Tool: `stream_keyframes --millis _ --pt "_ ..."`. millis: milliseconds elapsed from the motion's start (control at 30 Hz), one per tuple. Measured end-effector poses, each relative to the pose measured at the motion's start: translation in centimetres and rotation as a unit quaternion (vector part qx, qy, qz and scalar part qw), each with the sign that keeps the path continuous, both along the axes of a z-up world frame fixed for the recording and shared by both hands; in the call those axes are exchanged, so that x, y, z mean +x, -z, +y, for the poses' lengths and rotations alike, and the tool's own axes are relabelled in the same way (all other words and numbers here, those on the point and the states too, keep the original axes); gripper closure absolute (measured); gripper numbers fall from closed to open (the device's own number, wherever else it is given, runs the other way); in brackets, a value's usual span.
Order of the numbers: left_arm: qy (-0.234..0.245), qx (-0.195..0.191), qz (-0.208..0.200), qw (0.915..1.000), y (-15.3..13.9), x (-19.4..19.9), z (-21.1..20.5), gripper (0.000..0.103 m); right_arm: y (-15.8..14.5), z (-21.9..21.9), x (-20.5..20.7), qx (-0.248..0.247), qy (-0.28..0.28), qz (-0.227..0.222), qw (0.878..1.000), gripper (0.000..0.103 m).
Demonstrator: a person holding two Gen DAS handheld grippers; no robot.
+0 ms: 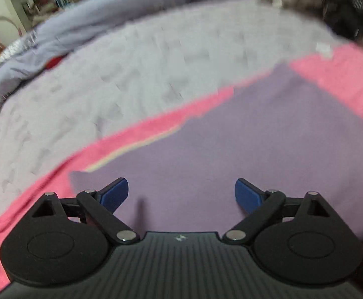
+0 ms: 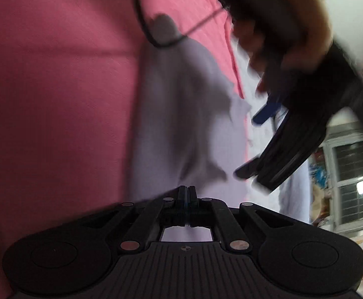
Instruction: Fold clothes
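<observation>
Folding step: the lavender garment [image 1: 218, 149] lay spread on a pink sheet [image 1: 343, 74], itself over a pale quilted bedcover [image 1: 131, 69]; the judged step was lifting one edge to fold it over.
Left gripper [image 1: 181, 194]: hovered released above the lavender cloth, blue pads [image 1: 115, 193] set wide apart, nothing between them.
Right gripper [image 2: 186, 194]: jaws clenched together at the near edge of the lavender cloth; whether fabric was pinched between the pads could not be told through the blur.
Hand [image 2: 281, 25]: the person's left hand carried the other gripper, seen at the upper right of the right wrist view.
Technique: a clean fold probably required both corners gripped, lifted evenly and kept taut.
Risk: a one-sided grip would likely drag the cloth askew.
</observation>
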State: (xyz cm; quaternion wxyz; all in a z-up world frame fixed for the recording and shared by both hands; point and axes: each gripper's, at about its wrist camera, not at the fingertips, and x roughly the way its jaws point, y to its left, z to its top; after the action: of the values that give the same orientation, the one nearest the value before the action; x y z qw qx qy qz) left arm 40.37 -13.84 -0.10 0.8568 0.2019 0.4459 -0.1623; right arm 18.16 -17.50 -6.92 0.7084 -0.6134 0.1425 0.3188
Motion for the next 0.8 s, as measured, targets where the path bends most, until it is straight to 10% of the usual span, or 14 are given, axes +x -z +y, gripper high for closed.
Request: stream_keyframes --millis 333,500,667,800 --pt "-0.077 -0.071 0.053 0.9931 2.9 9.8 -0.2 0.000 -0.9 -0.9 -3.3 0.027 0.041 0.043 0.998 0.098" --pt "-0.144 -0.020 0.019 0.9892 0.7 11.2 0.8 0.010 -2.2 -1.5 -3.3 0.055 0.046 0.077 0.994 0.097" --pt "-0.127 -0.043 -0.053 0.9895 -3.6 2.6 5.2 0.006 -5.3 -2.8 -0.4 0.149 0.109 -0.012 0.983 0.044" --pt "-0.166 -0.102 -0.047 0.9796 -3.8 -6.2 9.2 0.005 -5.1 -1.6 5.8 0.148 0.132 -0.020 0.980 0.040"
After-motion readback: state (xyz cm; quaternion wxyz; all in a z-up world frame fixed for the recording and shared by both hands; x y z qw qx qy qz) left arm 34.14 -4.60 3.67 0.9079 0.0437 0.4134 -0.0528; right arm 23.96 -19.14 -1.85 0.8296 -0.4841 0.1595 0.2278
